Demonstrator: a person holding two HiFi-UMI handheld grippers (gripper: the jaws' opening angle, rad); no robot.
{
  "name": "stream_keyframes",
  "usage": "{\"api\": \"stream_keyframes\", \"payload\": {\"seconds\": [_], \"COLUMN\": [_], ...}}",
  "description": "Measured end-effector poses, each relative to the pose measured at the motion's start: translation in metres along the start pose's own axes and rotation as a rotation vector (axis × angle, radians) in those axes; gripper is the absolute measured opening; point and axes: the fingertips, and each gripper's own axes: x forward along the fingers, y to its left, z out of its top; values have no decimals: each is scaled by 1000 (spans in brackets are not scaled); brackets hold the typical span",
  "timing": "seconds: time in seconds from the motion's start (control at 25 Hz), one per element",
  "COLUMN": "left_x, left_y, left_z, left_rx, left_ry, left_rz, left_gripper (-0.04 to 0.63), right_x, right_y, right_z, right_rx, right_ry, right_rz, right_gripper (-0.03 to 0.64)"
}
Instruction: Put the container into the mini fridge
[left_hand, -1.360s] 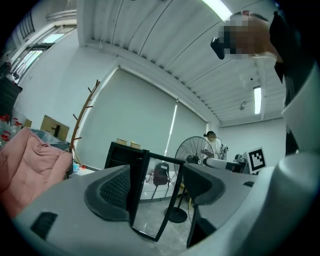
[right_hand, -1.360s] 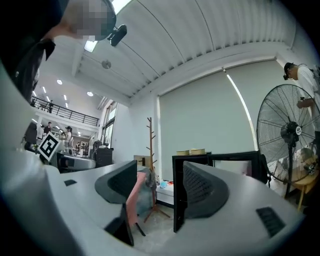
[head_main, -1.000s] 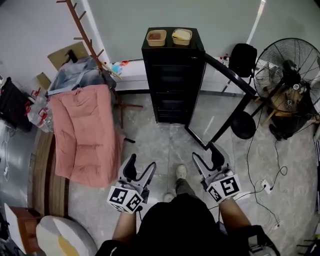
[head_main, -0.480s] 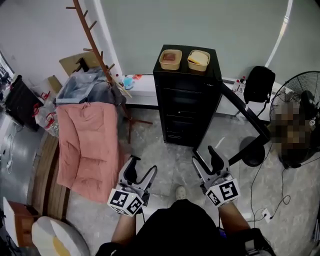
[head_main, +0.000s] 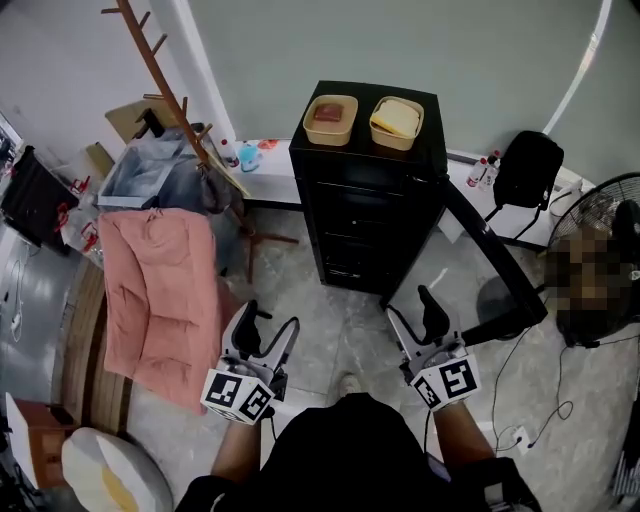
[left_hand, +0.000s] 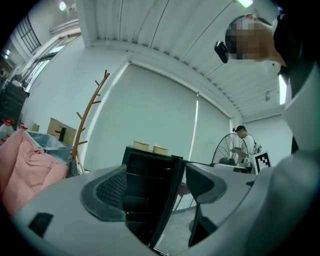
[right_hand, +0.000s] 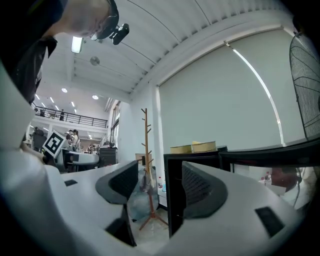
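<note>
The black mini fridge (head_main: 368, 215) stands against the far wall, its glass door (head_main: 497, 272) swung open to the right. Two tan containers sit on its top: one with brown contents (head_main: 330, 119) on the left, one with a yellow lid (head_main: 397, 122) on the right. My left gripper (head_main: 268, 325) and right gripper (head_main: 412, 310) hover low in front of the fridge, both open and empty. The left gripper view shows the fridge (left_hand: 145, 192) between its jaws, with both containers (left_hand: 150, 147) far beyond. In the right gripper view the containers (right_hand: 192, 147) sit above the fridge edge (right_hand: 174, 200).
A wooden coat rack (head_main: 160, 75) and a pink quilt (head_main: 152, 290) over a stand are at the left. At the right are a black bag (head_main: 528, 168), a standing fan (head_main: 605, 215) and floor cables (head_main: 520, 425). A person stands far off in the left gripper view.
The fridge and its two containers now sit nearer and more central in the head view. Both grippers stay low, open and empty.
</note>
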Motion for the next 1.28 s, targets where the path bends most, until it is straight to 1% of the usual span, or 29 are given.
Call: {"api": "stream_keyframes", "payload": {"seconds": [0.16, 0.32, 0.4, 0.64, 0.8, 0.88, 0.96, 1.12, 1.28], "left_x": [31, 55, 60, 72, 86, 96, 112, 148, 182], "left_y": [1, -11, -11, 2, 12, 19, 22, 25, 42], "left_z": [2, 3, 1, -4, 0, 4, 6, 22, 41], "left_rx": [8, 24, 30, 6, 2, -2, 2, 57, 66], "left_ry": [4, 19, 25, 26, 14, 10, 17, 13, -7], "left_rz": [31, -10, -16, -8, -25, -45, -87, -185, -239], "left_gripper": [367, 367, 367, 367, 367, 367, 367, 367, 365], "right_x": [6, 17, 23, 38, 54, 63, 72, 100, 134], "right_y": [-21, -35, -38, -44, -50, -52, -54, -63, -73], "right_z": [7, 8, 8, 3, 0, 2, 3, 1, 9], "right_rx": [-16, -13, -11, -8, -7, -10, -14, -21, 0], "right_ry": [-7, -7, -8, 7, 21, 16, 11, 19, 5], "right_rz": [14, 15, 19, 25, 15, 13, 11, -9, -35], "right_gripper": [272, 261, 259, 256, 253, 253, 252, 244, 242]}}
